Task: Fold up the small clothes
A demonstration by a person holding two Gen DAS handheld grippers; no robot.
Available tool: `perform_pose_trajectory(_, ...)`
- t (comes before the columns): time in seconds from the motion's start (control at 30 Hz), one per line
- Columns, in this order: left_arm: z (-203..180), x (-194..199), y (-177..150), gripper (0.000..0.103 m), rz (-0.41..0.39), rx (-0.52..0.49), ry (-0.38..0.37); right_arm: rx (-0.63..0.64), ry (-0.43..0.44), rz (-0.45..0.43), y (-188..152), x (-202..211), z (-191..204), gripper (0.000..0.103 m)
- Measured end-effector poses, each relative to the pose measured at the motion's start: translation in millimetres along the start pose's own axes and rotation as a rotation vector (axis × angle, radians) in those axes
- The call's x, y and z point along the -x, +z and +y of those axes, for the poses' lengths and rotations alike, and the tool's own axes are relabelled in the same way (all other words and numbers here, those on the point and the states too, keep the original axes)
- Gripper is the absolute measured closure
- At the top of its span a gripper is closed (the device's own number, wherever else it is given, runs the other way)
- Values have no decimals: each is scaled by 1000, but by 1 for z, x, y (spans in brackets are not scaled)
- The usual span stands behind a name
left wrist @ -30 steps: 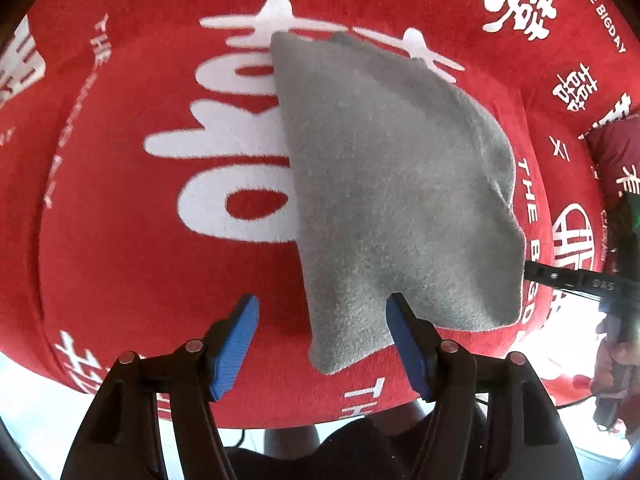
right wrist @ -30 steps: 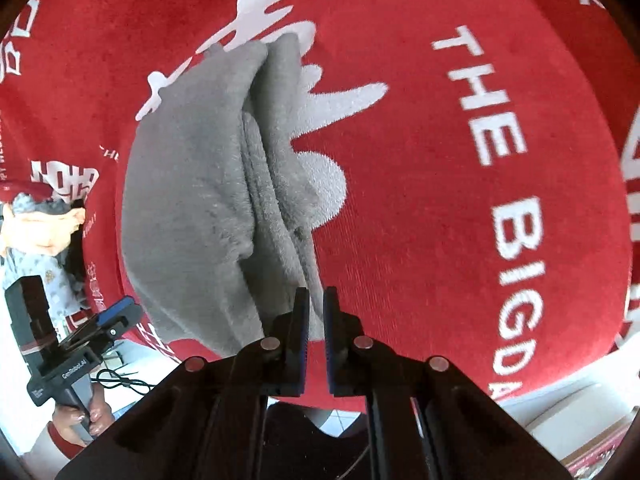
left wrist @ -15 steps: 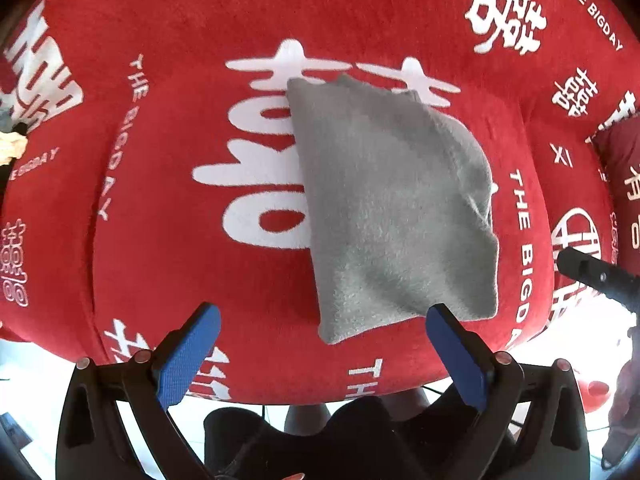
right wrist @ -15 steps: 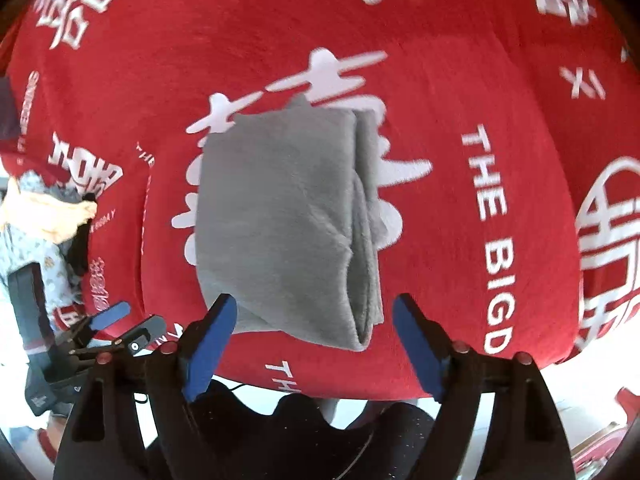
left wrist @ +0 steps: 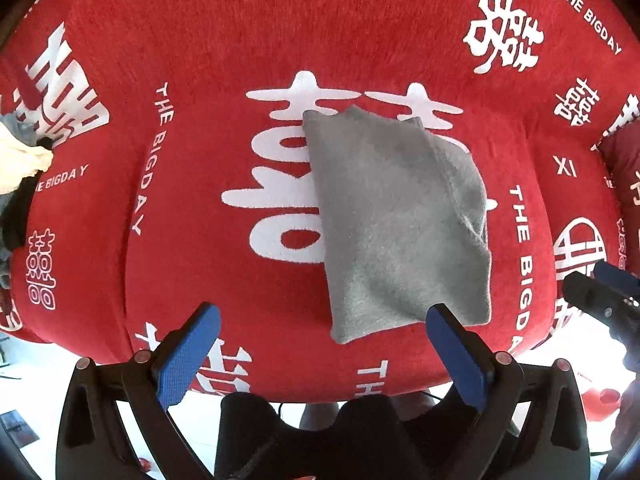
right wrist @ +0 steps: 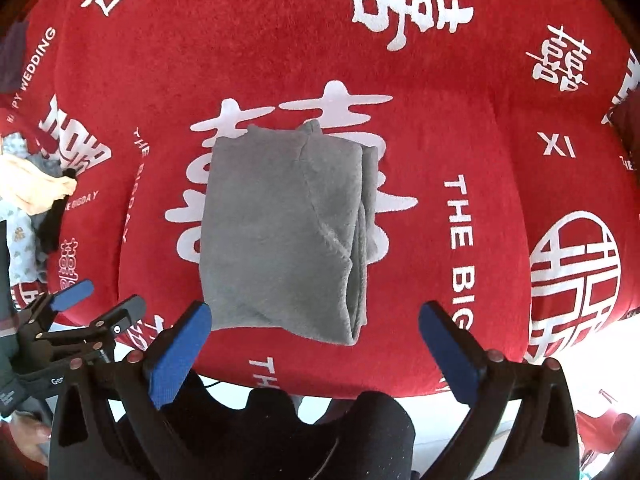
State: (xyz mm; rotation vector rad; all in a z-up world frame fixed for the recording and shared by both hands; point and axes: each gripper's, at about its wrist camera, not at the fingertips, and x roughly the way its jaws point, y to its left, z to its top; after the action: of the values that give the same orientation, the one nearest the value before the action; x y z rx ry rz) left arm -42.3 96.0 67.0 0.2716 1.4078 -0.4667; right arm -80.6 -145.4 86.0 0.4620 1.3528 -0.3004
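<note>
A grey fleece garment (left wrist: 396, 232) lies folded into a rough rectangle on the red cushion (left wrist: 200, 272), with its layered edges along its right side; it also shows in the right wrist view (right wrist: 284, 236). My left gripper (left wrist: 320, 344) is open and empty, held back above the cushion's front edge, just short of the garment's near corner. My right gripper (right wrist: 316, 344) is open and empty, also back from the garment's near edge. The right gripper shows at the right edge of the left wrist view (left wrist: 604, 296), and the left gripper at the lower left of the right wrist view (right wrist: 76, 320).
The cushion is red with white characters and lettering. A pile of other small clothes (right wrist: 28, 200) lies at the far left; it also shows in the left wrist view (left wrist: 20, 172). A dark red cushion (left wrist: 624, 160) sits at the right. Pale floor (right wrist: 592, 340) lies below the front edge.
My right gripper let go of the grey garment's near edge and opened wide. Both grippers drew back from the garment, and the left one opened wider. The garment now lies flat.
</note>
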Motion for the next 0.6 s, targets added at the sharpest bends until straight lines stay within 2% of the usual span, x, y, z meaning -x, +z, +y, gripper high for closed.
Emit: perform_pose_trajectory(0.6,3,18,2,0,-12,-5,39,-19,-28,-2,-1,11,6,0)
